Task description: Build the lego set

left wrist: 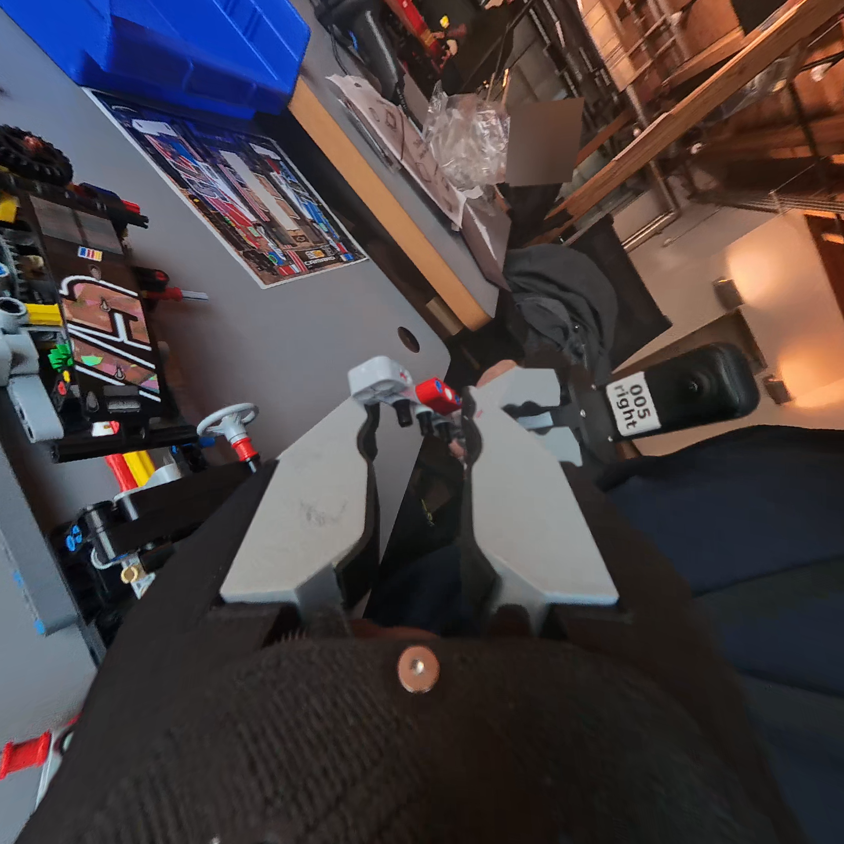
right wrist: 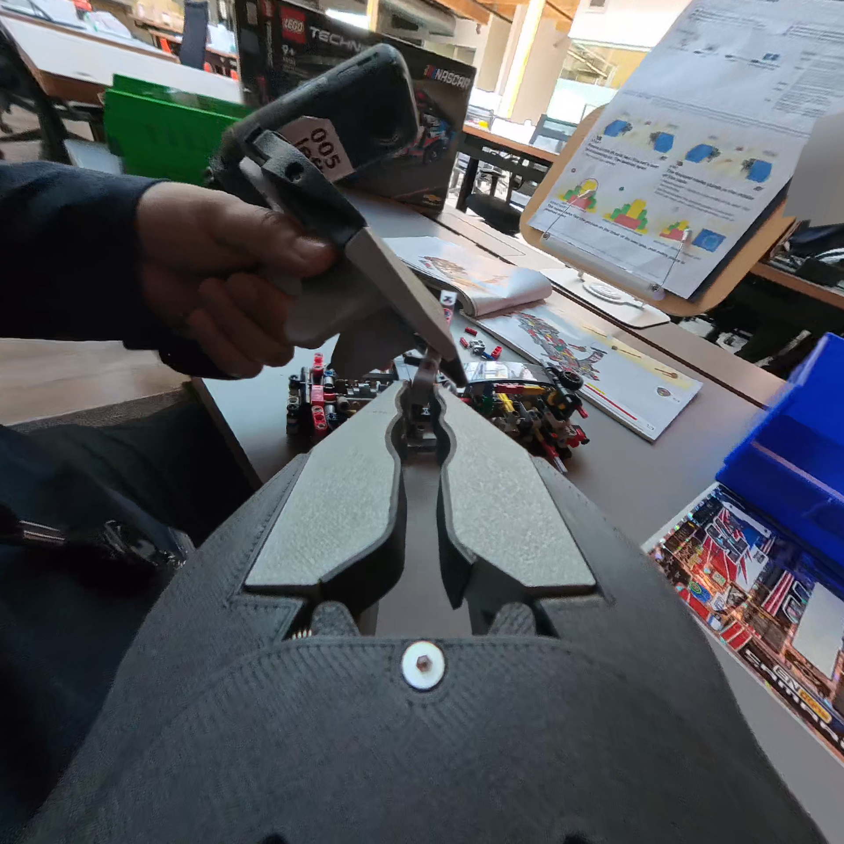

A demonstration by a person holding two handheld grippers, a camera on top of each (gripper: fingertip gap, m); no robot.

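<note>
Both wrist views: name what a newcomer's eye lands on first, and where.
Dead centre, the two grippers meet over a small grey and red brick piece: the right gripper clamps its grey part, and the left gripper reaches its tips to the same piece. Behind lies a half-built toy car on the grey table, with a blue bin at the far edge.

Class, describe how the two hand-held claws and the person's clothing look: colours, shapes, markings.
Each claw, left and right, has two pale grey, wedge-shaped fingers with wavy black inner edges on a ribbed black body. A black camera sits behind a white sticker. The sleeve is dark navy.
</note>
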